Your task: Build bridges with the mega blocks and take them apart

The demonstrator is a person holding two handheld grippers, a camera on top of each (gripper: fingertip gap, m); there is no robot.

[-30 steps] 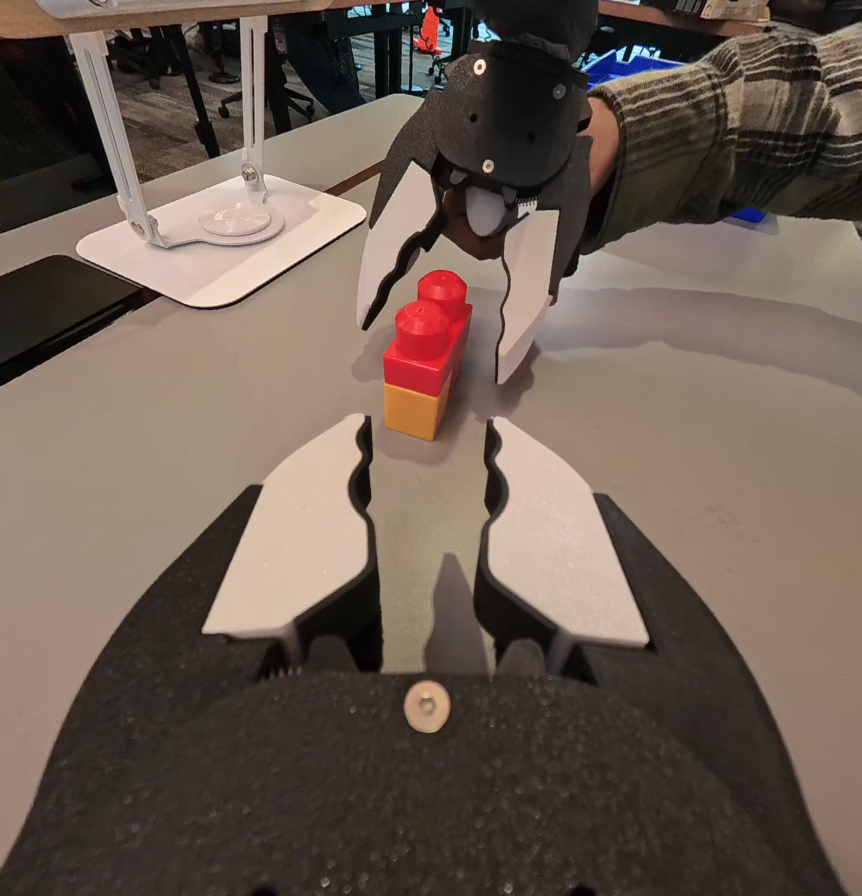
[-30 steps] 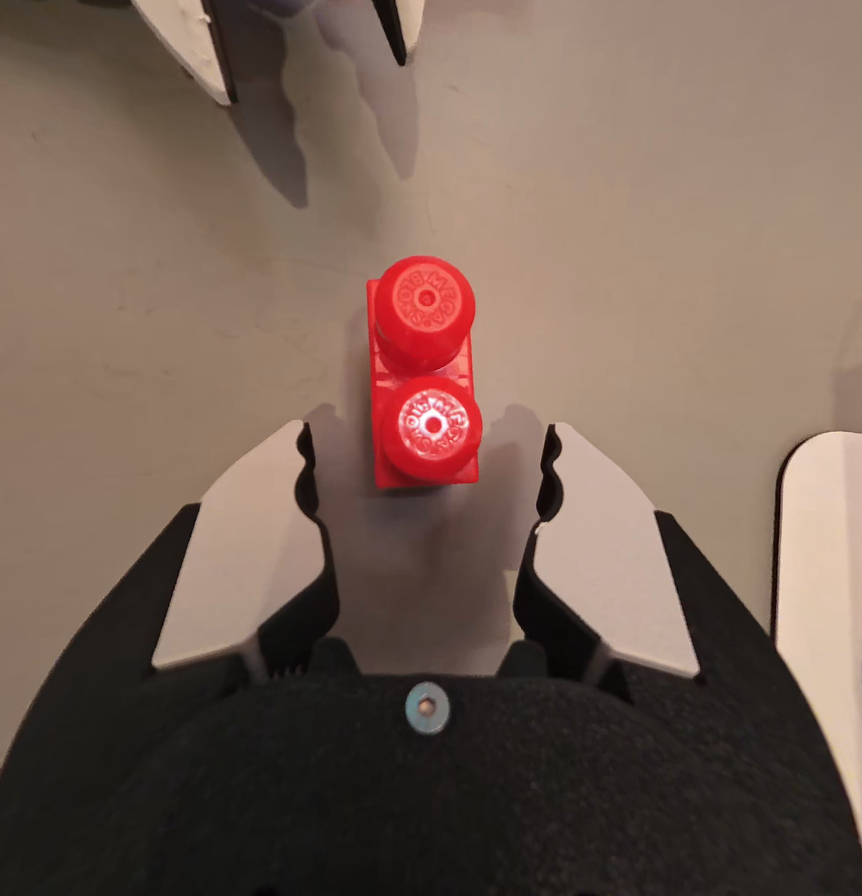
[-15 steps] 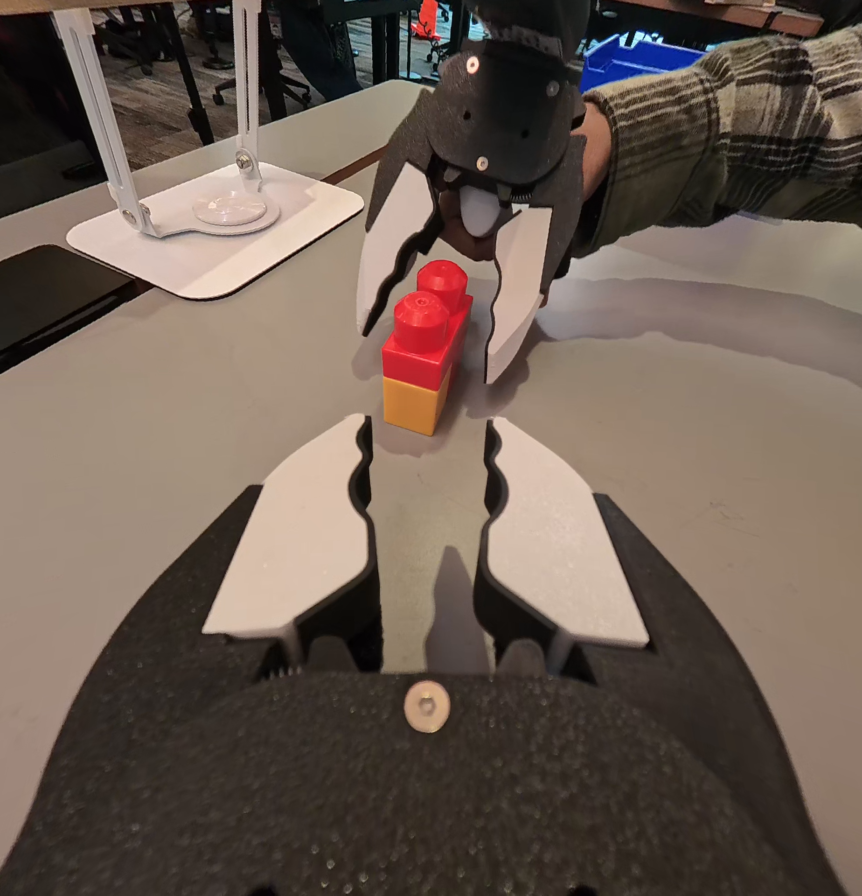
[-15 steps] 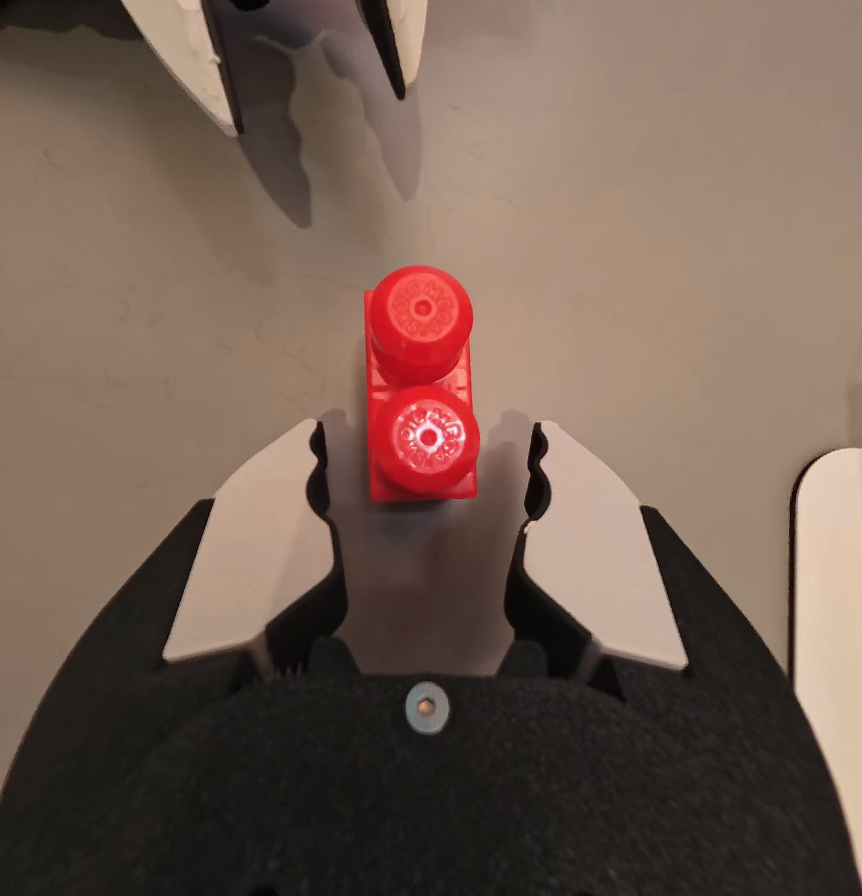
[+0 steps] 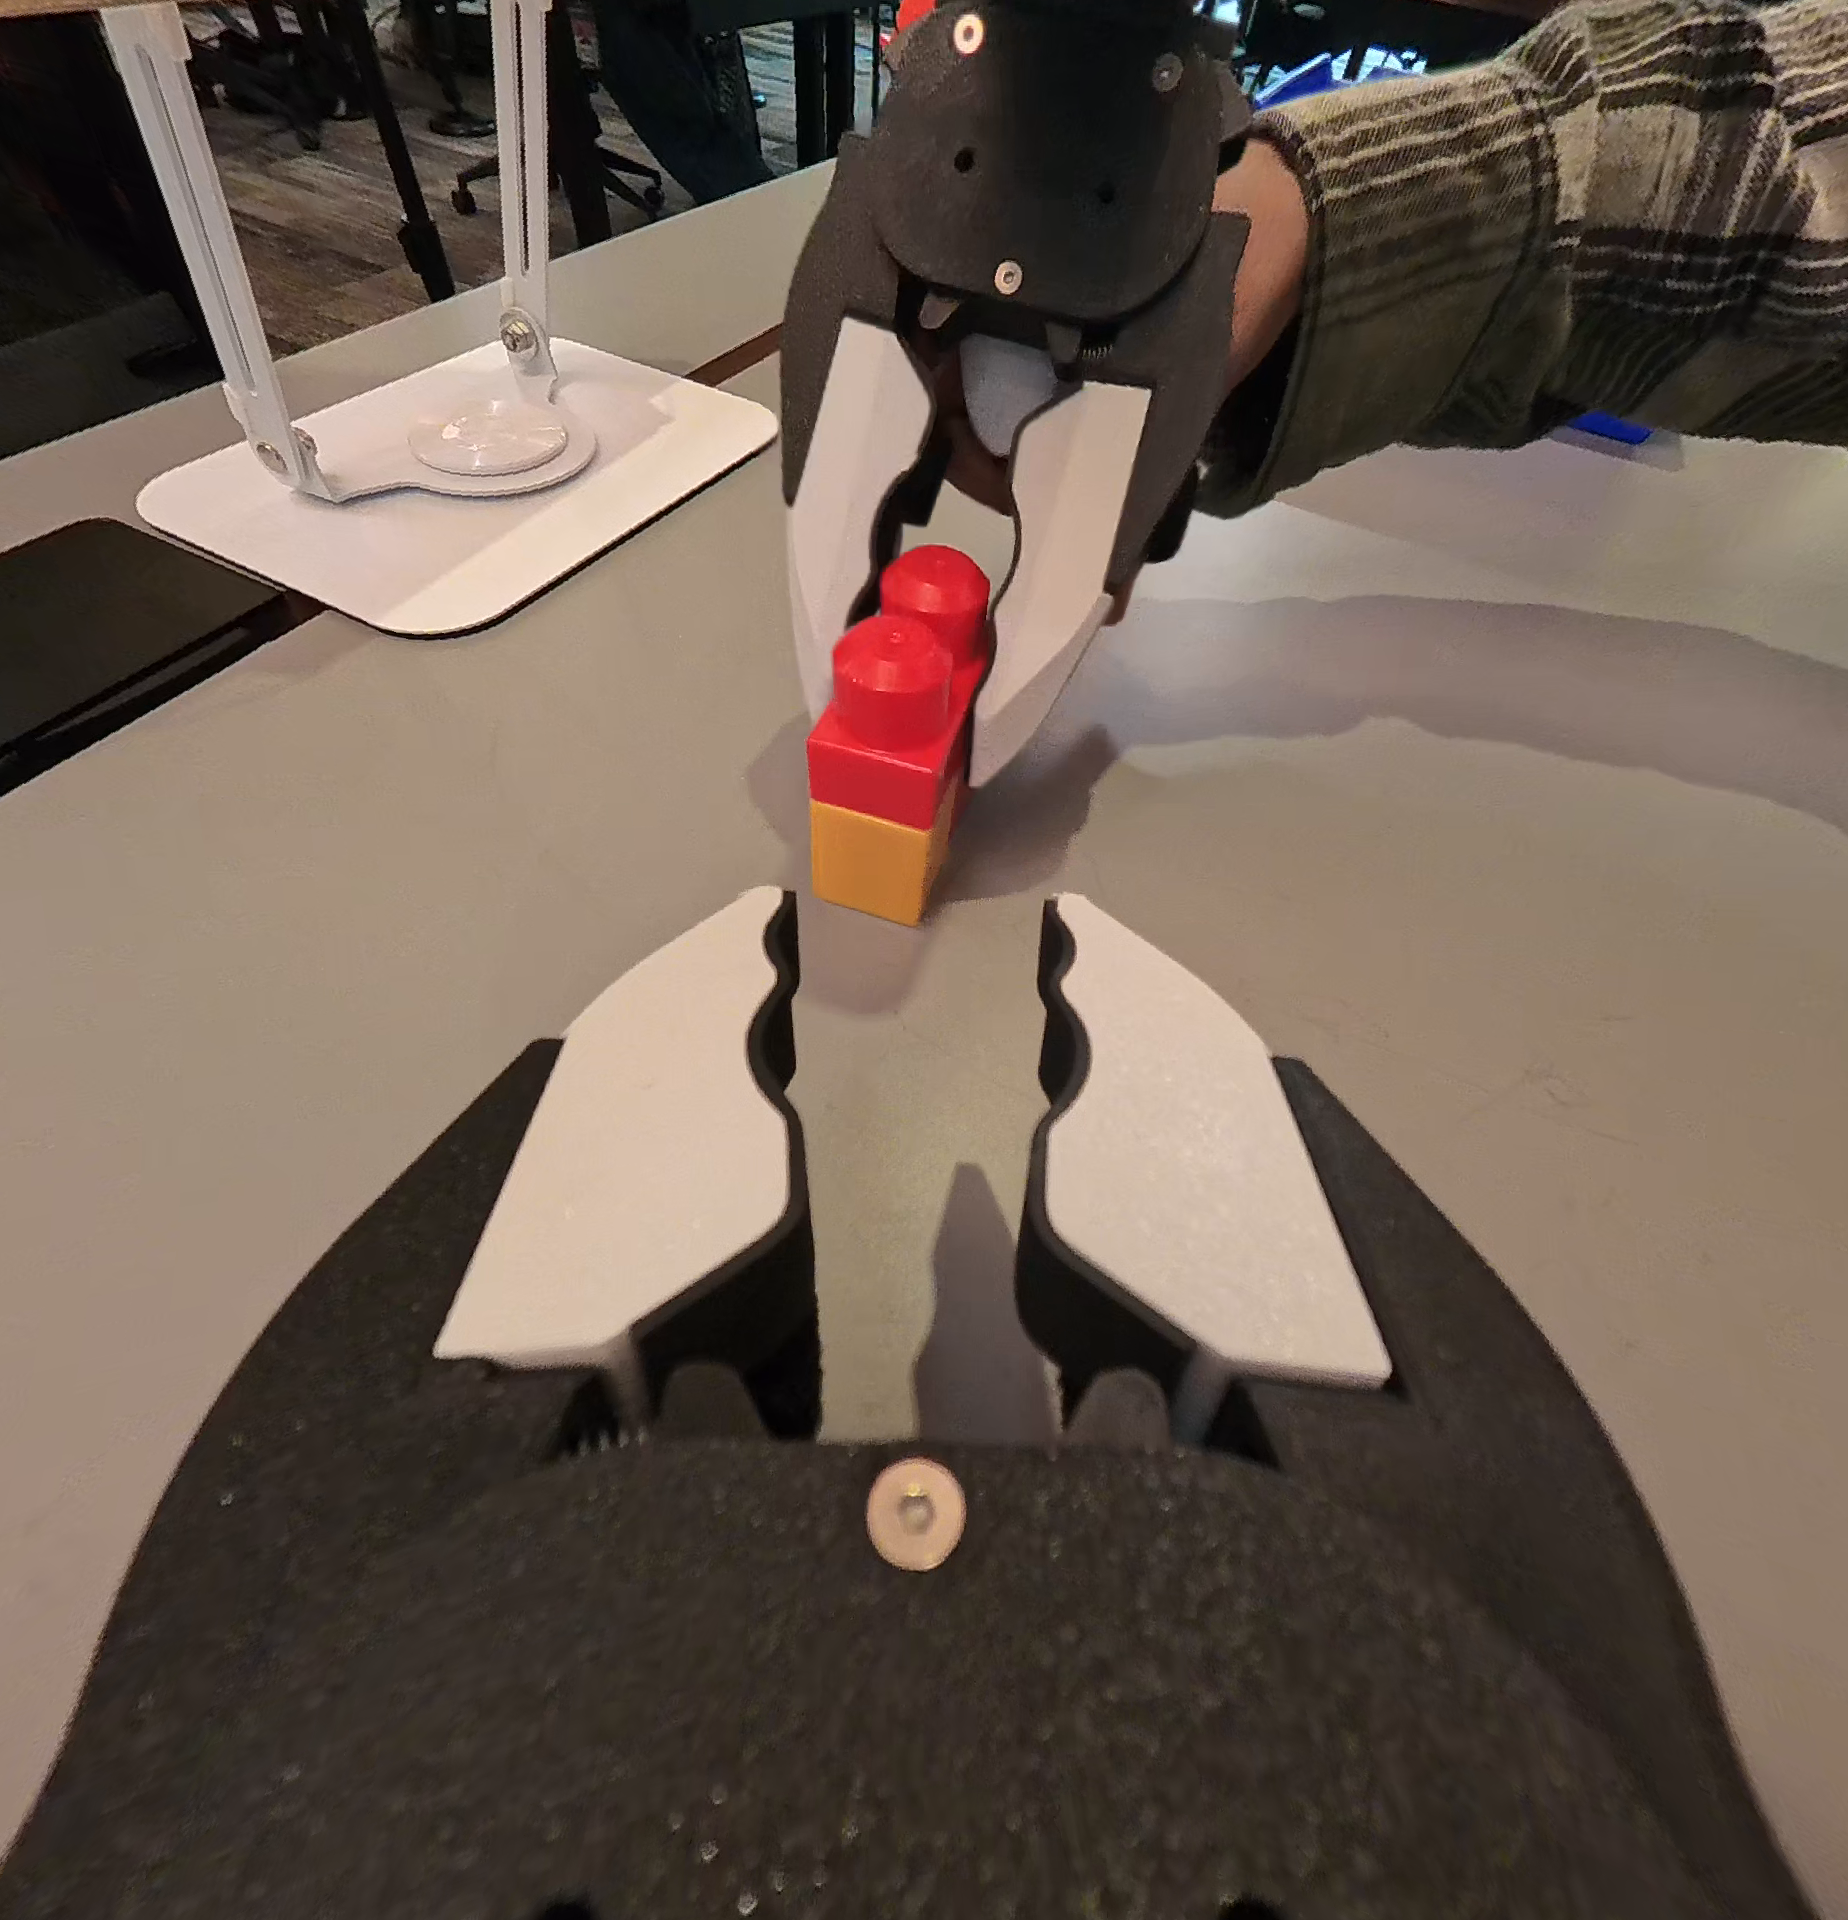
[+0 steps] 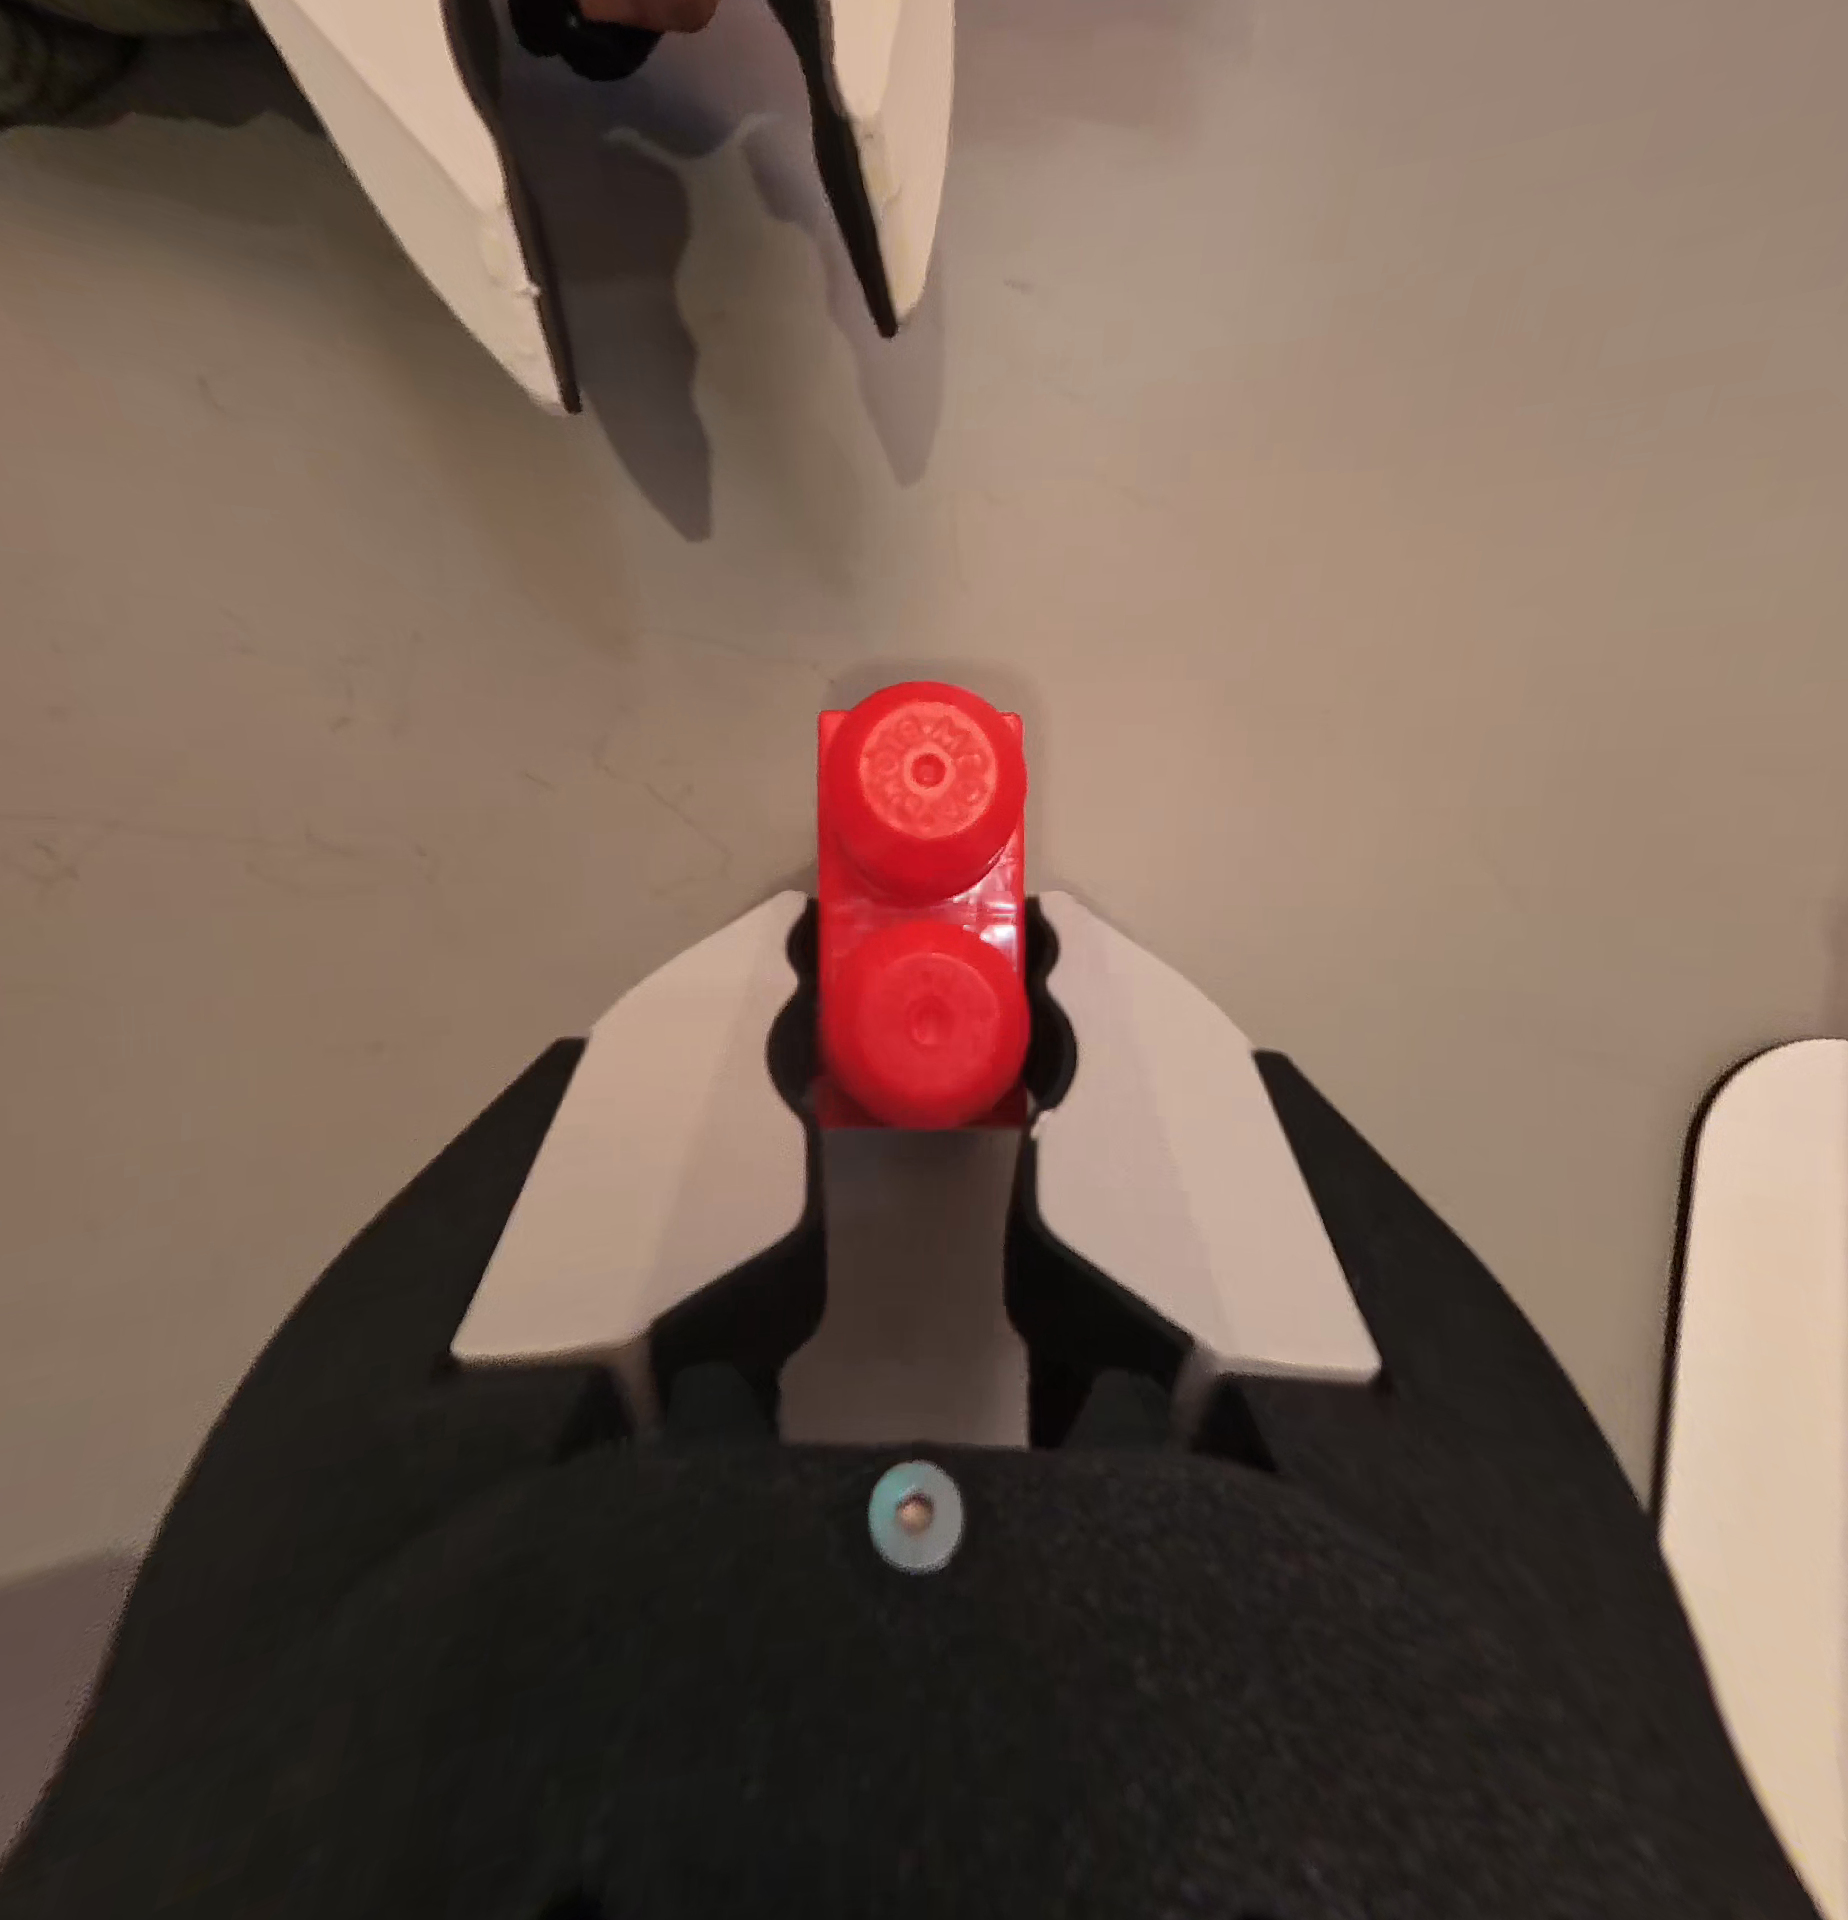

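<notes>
Stacked on an orange plastic block (image 5: 871, 860) on the grey table (image 5: 1419, 987), the red two-stud plastic block (image 6: 920, 914) is now clamped by the right gripper (image 6: 920, 935), whose fingers were spread half a second ago. It reaches steeply down from a plaid-sleeved arm (image 5: 1574, 239); the left gripper (image 5: 915, 925) lies low, jaws apart and empty, just short of the stack.

Right gripper (image 6: 922, 914) clamped, left gripper (image 5: 918, 914) parted

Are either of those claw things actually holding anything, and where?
The right tool grips the red plastic two-stud block by its long side walls, at one stud's end. The left tool is open, holding nothing.
</notes>
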